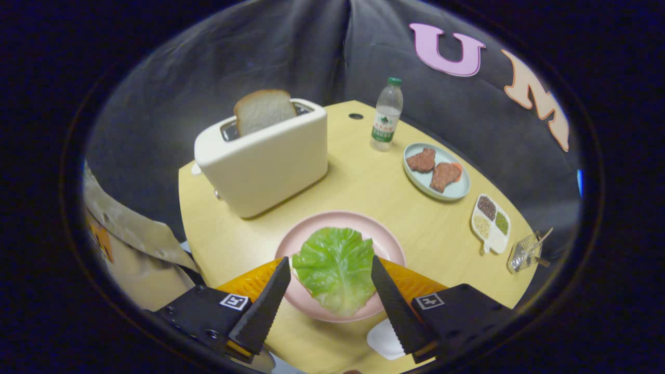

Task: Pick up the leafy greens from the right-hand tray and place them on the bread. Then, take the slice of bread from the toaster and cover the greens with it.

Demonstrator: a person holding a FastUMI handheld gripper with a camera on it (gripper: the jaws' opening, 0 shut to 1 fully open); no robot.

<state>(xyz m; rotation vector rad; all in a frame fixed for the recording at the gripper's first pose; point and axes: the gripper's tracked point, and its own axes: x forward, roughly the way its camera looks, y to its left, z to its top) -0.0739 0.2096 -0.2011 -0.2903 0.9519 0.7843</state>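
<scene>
We judge the first half of the task as done: the leafy greens (336, 269) already lie on the pink plate (340, 223) in the lower middle of the frame. The bread under them we cannot see well, only a pale rim at the left side of the leaf. What is left is the second half.

Going from the left, a beige sleeve (130, 244) fills the lower left, close beside the counter (363, 187) edge. Next, in the upper left, the white toaster (262, 161) stands with the slice of bread (264, 110) sticking up from its slot, untouched. The toaster is near the plate but apart from it, so we see free counter between them.

In the bottom middle the hand-held gripper (331, 291) is released, its two dark fingers spread on both sides of the greens and pressing on nothing.

To the right there is a water bottle (387, 115), a pale blue plate with meat pieces (436, 171), a small divided tray (491, 223) and a clear glass container (526, 252) near the right counter edge. All these stand well apart from the way to the toaster, which seems open to us.
</scene>
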